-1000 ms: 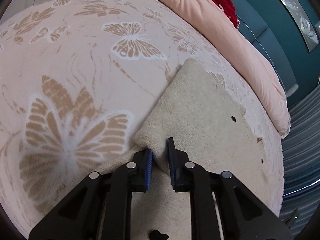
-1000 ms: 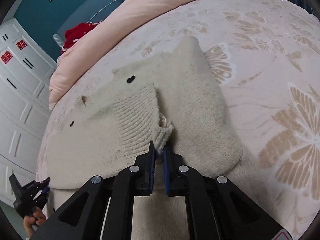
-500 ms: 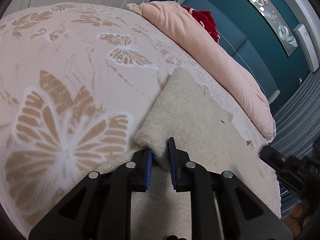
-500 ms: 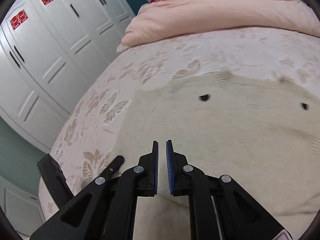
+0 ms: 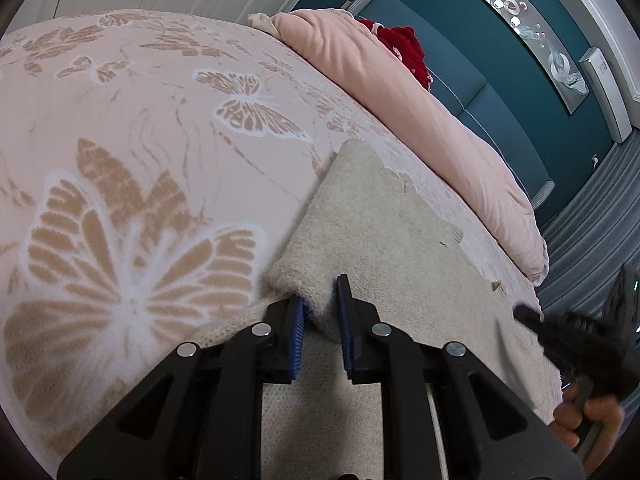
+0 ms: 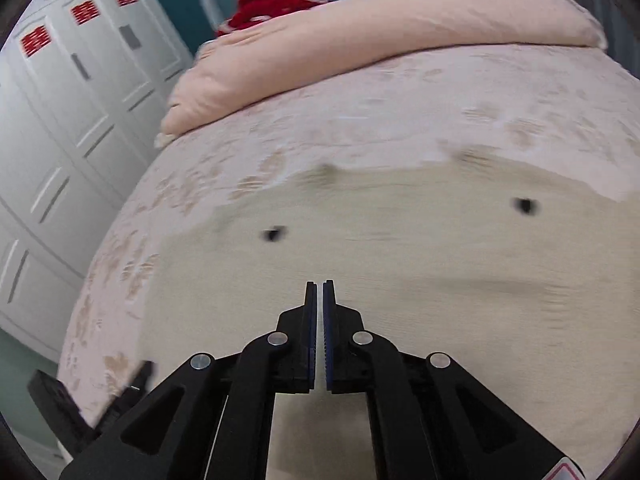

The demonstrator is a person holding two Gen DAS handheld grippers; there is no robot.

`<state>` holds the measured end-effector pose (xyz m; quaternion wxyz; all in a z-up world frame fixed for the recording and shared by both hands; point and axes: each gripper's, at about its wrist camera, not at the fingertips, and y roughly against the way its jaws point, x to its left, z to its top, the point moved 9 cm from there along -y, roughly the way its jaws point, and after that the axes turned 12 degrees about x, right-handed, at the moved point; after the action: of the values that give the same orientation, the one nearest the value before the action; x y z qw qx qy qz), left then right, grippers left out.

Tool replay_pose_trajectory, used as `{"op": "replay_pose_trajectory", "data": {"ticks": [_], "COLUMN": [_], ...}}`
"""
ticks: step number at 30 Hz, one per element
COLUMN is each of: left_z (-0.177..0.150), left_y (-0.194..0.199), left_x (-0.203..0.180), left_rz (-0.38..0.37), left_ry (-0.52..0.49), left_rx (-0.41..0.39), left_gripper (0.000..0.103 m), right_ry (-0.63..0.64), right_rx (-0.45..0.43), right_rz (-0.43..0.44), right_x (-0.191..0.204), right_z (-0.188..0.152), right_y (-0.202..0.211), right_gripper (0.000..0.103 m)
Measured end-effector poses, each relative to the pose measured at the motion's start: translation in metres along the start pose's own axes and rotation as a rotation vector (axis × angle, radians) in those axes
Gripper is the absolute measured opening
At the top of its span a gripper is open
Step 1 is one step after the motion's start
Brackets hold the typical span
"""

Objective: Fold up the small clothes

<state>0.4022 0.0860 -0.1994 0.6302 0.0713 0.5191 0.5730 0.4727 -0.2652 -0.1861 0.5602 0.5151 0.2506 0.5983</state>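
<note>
A cream knit sweater [image 5: 384, 240] lies spread on a bed's butterfly-print bedspread [image 5: 132, 152], nearer the bedspread's foot edge than the rolled pink duvet [image 5: 400, 92] along its far edge, w/ a red garment [image 5: 400, 46] behind that. The left gripper [image 5: 320, 308] is clamped on a bunched, folded corner of the knit, its blue pads [image 5: 298, 320] pinching a tuft between them, apparently to anchor that side or carry it over for a fold. The right gripper [image 6: 319, 308] hangs over the sweater's broad flat middle, its jaws nearly together w/ only a sliver of gap and nothing between them; likely in transit toward a fresh hold, judging by the motion blur. In the left wrist view it shows at the right edge in the person's hand [image 5: 588, 420]. The sweater looks soft, fuzzy and thick, mostly smooth w/ a shallow crease, and bears two small dark marks [image 6: 524, 205], poss. buttons or appliqué; can't tell which. White wardrobe doors [image 6: 60, 120] stand beyond the bed's side.
</note>
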Motion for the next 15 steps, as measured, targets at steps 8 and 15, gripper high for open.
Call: {"op": "replay_pose_trajectory", "data": {"ticks": [8,15], "left_z": [0.002,-0.062], "left_y": [0.010,0.130], "left_x": [-0.004,0.046], "left_rz": [0.029,0.029], "left_ry": [0.000,0.070], "left_rx": [0.088,0.249], "left_gripper": [0.017,0.088], "right_ry": [-0.282,-0.245], "right_rx": [-0.118,0.020], "right_rz": [0.008,-0.049], "right_x": [-0.167,-0.186], "right_z": [-0.096,-0.289], "right_y": [0.132,0.185], "right_gripper": [0.014,0.059]}}
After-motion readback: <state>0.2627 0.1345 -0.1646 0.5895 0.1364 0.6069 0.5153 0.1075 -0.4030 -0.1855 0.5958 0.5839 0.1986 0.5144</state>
